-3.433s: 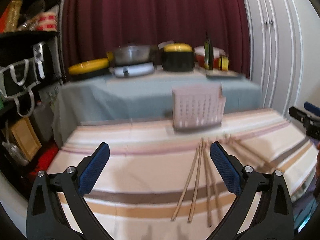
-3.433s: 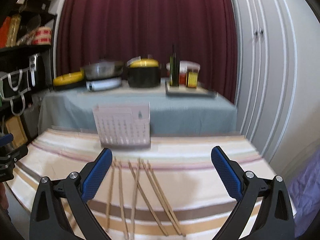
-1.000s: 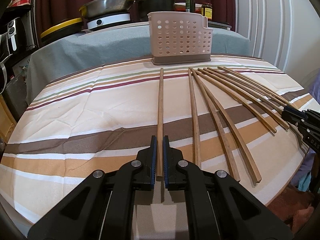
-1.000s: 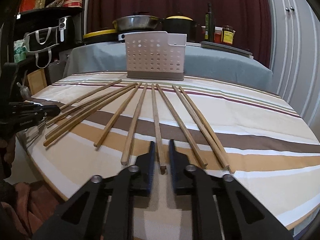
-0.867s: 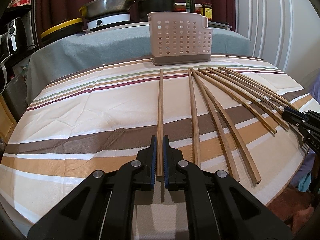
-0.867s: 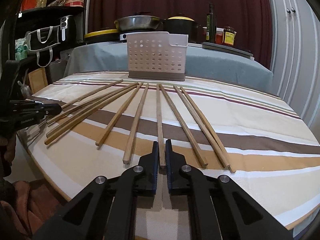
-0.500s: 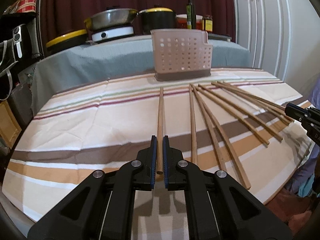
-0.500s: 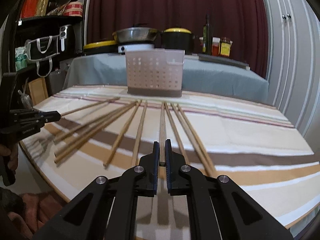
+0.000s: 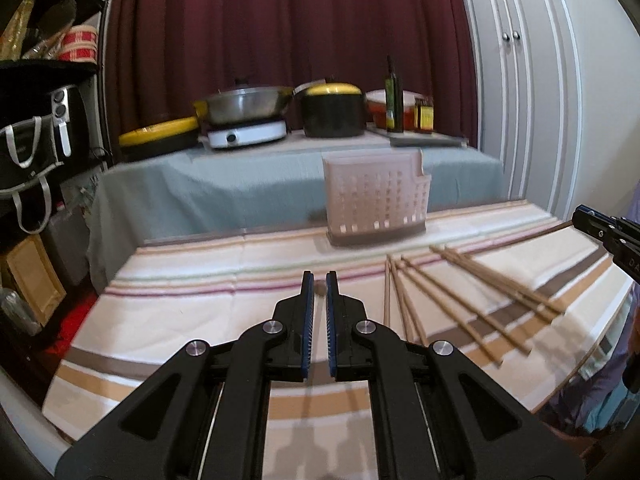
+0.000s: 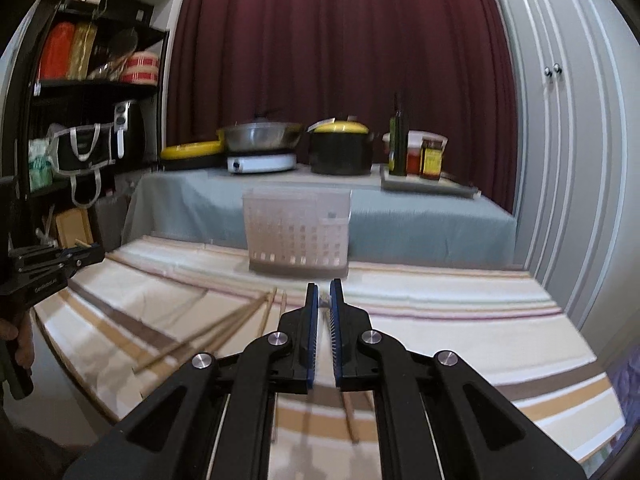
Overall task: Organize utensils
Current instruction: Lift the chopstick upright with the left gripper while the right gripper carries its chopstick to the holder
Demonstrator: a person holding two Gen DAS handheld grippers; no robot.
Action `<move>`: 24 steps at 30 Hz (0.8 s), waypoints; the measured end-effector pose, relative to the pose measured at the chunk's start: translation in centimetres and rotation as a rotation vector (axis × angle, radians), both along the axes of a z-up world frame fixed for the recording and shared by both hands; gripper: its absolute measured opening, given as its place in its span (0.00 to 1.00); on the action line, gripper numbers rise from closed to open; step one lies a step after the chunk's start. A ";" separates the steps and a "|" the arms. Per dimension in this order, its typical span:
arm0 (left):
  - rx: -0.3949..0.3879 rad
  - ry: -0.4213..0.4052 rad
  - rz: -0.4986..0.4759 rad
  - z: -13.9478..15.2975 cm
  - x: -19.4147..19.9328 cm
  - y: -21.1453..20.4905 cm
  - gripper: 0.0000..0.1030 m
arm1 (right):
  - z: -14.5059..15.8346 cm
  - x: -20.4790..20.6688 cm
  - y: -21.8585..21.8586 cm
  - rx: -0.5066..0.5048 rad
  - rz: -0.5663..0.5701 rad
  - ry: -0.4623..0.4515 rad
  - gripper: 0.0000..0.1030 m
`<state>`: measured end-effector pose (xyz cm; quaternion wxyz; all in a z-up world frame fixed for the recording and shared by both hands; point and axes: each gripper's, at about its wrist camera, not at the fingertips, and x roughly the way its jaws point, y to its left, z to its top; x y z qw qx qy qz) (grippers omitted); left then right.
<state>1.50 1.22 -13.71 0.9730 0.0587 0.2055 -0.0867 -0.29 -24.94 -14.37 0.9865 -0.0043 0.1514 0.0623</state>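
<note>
Overhead now, both grippers are lifted above the striped tablecloth [image 9: 168,320]; the left gripper [image 9: 320,292] has its jaws pressed close on a single chopstick [image 9: 320,288], seen end-on as a small round wooden tip between the blue pads [image 9: 306,320], pointing forward toward the far edge; the right gripper [image 10: 324,304] likewise has its jaws nearly together, and a thin sliver of a second chopstick [image 10: 323,302] shows in the narrow gap, though blur leaves it faint. Perforated beige utensil basket [image 9: 376,210] stands upright at the far side of the table, ahead of both grippers and apart from them; nothing shows inside it from either view. Loose chopsticks [image 9: 472,296] lie fanned on the cloth, to the right of the left gripper and to the left of the right one, their far ends converging toward the basket; one more stick end [image 10: 350,420] shows below the right gripper's frame. Beyond, a grey-clothed counter [image 10: 400,216] carries a silver pan [image 10: 260,136], a black pot with a yellow lid [image 10: 340,152] and a dark bottle [image 10: 397,140]; maroon curtain [image 10: 340,40] behind; shelving [image 10: 80,100] at the left; white cupboard doors [image 10: 560,120] at the right. Both views are motion-blurred.
</note>
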 end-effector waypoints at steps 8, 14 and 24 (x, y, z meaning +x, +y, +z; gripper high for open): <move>-0.029 -0.027 0.007 4.3 -0.1 0.6 0.06 | 3.5 0.7 0.0 0.025 -0.004 -0.025 0.07; -0.032 -0.033 0.023 4.9 1.2 0.7 0.06 | 4.3 2.3 0.3 0.006 -0.008 -0.029 0.07; -0.028 -0.055 0.041 5.6 3.7 0.0 0.06 | 5.2 5.0 0.3 0.010 0.004 -0.054 0.07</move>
